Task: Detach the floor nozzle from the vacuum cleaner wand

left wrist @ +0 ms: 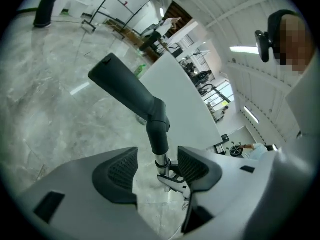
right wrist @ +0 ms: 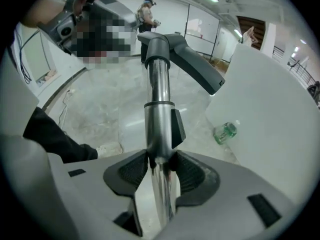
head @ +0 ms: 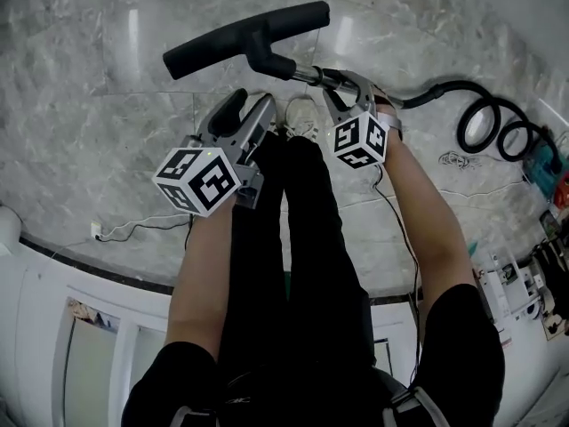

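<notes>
Right gripper fingers clamp the wand, with the nozzle attached at its far end, off the floor. Left gripper fingers gape wide, pressing nothing, near the wand; open floor around.

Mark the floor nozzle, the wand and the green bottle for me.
floor nozzle (left wrist: 125, 88): left gripper view, middle of its black head.
wand (right wrist: 158, 84): right gripper view, upper stretch of the shiny metal tube.
green bottle (right wrist: 225, 132): right gripper view, its body, on the floor.
</notes>
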Available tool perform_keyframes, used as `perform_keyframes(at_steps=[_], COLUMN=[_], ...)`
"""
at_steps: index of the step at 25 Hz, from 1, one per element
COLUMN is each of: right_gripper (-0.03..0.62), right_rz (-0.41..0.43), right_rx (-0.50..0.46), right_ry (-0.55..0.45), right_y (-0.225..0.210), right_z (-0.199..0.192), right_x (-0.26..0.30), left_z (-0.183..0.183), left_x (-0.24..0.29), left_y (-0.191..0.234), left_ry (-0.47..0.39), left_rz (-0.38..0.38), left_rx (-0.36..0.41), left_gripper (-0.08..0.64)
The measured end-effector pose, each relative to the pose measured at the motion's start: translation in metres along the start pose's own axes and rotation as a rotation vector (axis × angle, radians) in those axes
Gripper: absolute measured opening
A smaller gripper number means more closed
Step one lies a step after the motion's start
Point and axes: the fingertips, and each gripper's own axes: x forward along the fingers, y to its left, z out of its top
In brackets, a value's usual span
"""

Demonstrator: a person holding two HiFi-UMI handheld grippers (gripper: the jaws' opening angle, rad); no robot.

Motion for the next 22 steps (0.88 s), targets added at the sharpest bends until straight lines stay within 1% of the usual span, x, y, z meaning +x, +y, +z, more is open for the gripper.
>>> perform_keyframes(at_steps=[1, 3, 4, 5, 6, 9, 11, 13, 15, 17, 19, 22], right_gripper=[0.178, 0.178, 0.178, 0.178, 0.178, 0.178, 0.178, 0.178, 0.178, 0.178, 0.178, 0.178], right_rz=[-0.015, -0.043, -0.059, -0.076, -0.092, -0.12, -0.123, -0.114, -0.103, -0.095, -0.086, -0.067], right_rx=[0.012, 0.034, 0.049, 0.067, 0.09, 0.152, 0.166, 0.16, 0.147, 0.141, 0.14, 0.138], right_ry=[-0.03, -0.086, -0.11, -0.128, -0.143, -0.175, -0.195, -0.215, -0.232, -0.24, -0.239, -0.232], right_y=[-0.005, -0.016, -0.021, -0.027, -0.032, -0.041, -0.047, -0.048, -0.044, -0.036, -0.03, -0.023], right_z=[0.011, 0.032, 0.041, 0.048, 0.055, 0.068, 0.076, 0.086, 0.097, 0.102, 0.101, 0.098], right_x=[-0.015, -0.045, -0.06, -0.074, -0.088, -0.127, -0.148, -0.165, -0.18, -0.191, -0.197, -0.199], left_z=[0.007, 0.021, 0.027, 0.033, 0.039, 0.062, 0.079, 0.092, 0.101, 0.104, 0.105, 0.106], left_x=[-0.003, -0.012, -0.016, -0.021, -0.027, -0.043, -0.05, -0.055, -0.061, -0.066, -0.067, -0.065], left_y=[-0.017, -0.054, -0.071, -0.087, -0.102, -0.137, -0.16, -0.185, -0.204, -0.214, -0.22, -0.225], left_ry=[-0.018, -0.057, -0.076, -0.097, -0.12, -0.192, -0.231, -0.253, -0.265, -0.271, -0.277, -0.287], left_rz=[-0.02, -0.054, -0.067, -0.081, -0.094, -0.139, -0.187, -0.241, -0.279, -0.298, -0.321, -0.352], left_rx=[0.063, 0.219, 0.283, 0.318, 0.323, 0.256, 0.232, 0.249, 0.306, 0.358, 0.369, 0.357], left_gripper=[0.233, 0.233, 0.233, 0.233, 0.233, 0.233, 0.233, 0.234, 0.235, 0.235, 0.235, 0.233])
